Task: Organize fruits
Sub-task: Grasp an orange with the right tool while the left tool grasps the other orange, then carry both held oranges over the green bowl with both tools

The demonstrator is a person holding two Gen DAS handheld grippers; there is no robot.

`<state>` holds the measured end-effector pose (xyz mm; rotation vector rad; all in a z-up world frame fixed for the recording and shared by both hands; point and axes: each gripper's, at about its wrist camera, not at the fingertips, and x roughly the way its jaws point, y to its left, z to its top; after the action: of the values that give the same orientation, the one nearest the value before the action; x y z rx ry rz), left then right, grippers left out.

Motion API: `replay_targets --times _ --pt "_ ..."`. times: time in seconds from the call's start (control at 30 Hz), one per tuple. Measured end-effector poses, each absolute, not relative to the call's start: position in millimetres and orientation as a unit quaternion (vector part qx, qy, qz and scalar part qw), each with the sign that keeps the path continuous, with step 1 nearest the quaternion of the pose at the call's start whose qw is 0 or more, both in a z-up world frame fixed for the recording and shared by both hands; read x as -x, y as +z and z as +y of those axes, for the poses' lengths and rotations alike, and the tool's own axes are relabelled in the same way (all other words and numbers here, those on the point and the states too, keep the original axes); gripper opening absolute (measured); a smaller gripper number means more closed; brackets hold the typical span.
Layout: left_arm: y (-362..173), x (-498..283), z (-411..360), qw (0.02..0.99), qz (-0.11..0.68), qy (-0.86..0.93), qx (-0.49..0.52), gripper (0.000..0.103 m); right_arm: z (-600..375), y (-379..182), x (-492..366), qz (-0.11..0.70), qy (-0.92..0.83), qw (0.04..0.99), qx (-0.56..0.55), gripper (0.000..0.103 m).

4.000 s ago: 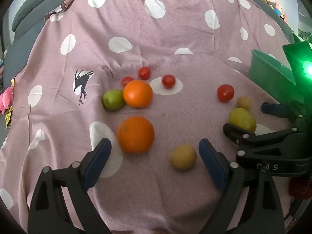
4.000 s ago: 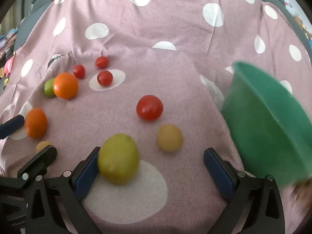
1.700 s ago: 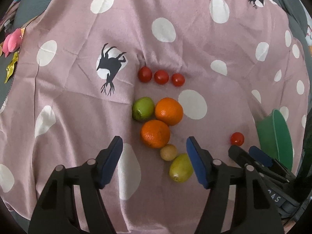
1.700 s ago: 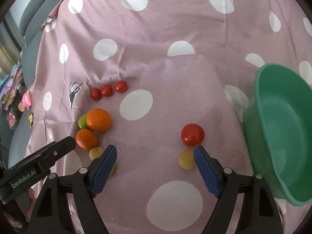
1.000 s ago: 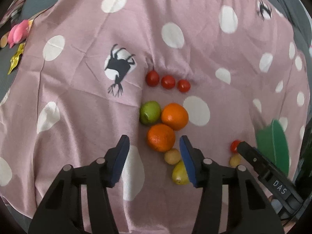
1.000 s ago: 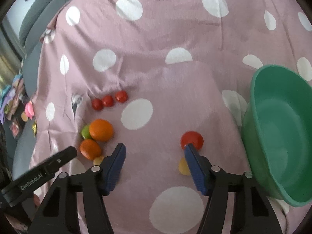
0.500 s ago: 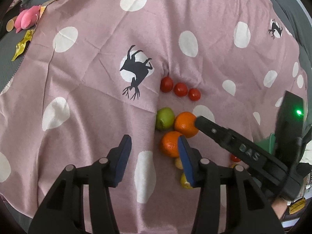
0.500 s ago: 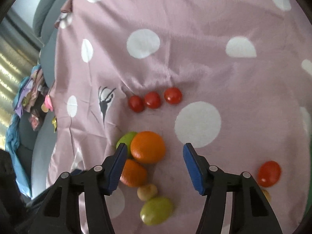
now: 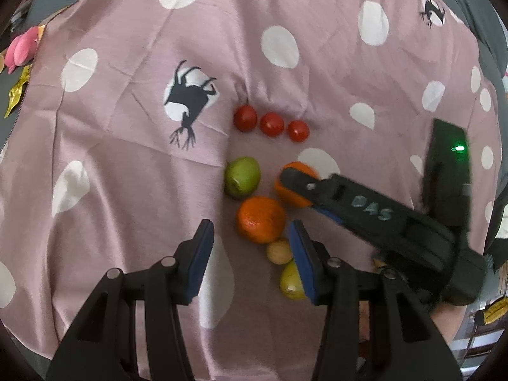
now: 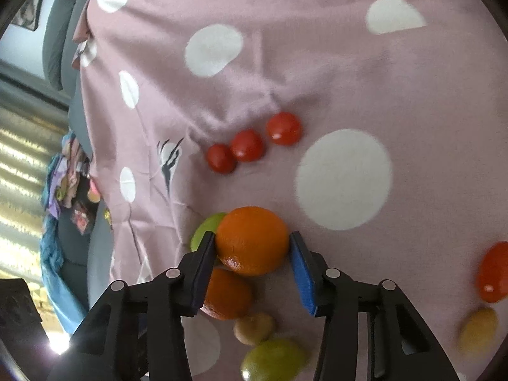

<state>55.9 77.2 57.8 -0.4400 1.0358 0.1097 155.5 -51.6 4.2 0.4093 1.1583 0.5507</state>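
Note:
On the pink dotted cloth [image 9: 127, 190] lies a cluster: a green apple [image 9: 242, 181], two oranges, a small tan fruit [image 9: 278, 253] and a yellow-green lemon [image 9: 290, 281]. Behind them sit three cherry tomatoes [image 9: 272, 124] in a row. My right gripper [image 10: 252, 254] is closing on the far orange [image 10: 252, 239], and both blue pads touch its sides. In the left wrist view its black finger [image 9: 317, 187] crosses that orange. My left gripper [image 9: 250, 250] hovers over the near orange [image 9: 260, 219], jaws opening slightly, nothing between the pads.
A larger red tomato [image 10: 493, 273] and another tan fruit [image 10: 479, 327] lie apart at the right. The apple [image 10: 206, 228] presses against the gripped orange's left side. Grey sofa cushions [image 10: 63, 47] border the cloth, and a pink toy [image 9: 22, 47] lies far left.
My right gripper swung left from the red tomato to the fruit cluster, came down and narrowed its jaws around the far orange. The left gripper stayed about where it was.

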Motion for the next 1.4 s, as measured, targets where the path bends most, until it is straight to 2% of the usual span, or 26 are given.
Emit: replay_targets --times 0.23,0.6,0.67,0.7,0.93,1.4 --pt "48 -73 61 0.847 0.501 0.068 0.165 0.05 -90 29 -136 0.51 0.166 0.834 -0.131 0.048" --pt "26 -94 51 0.834 0.527 0.075 0.147 0.048 -100 31 -129 0.51 0.143 0.841 -0.111 0.048" --pt "19 -99 52 0.828 0.532 0.079 0.157 0.041 -99 30 -129 0.512 0.139 0.841 -0.106 0.048" --pt "14 -101 53 0.824 0.537 0.083 0.158 0.042 -99 30 -129 0.512 0.138 0.841 -0.104 0.048" --pt "17 -99 47 0.833 0.526 0.084 0.149 0.041 -104 32 -128 0.509 0.131 0.844 -0.109 0.048" --pt "57 -72 40 0.863 0.479 0.07 0.146 0.041 -115 51 -110 0.481 0.134 0.858 -0.124 0.048"
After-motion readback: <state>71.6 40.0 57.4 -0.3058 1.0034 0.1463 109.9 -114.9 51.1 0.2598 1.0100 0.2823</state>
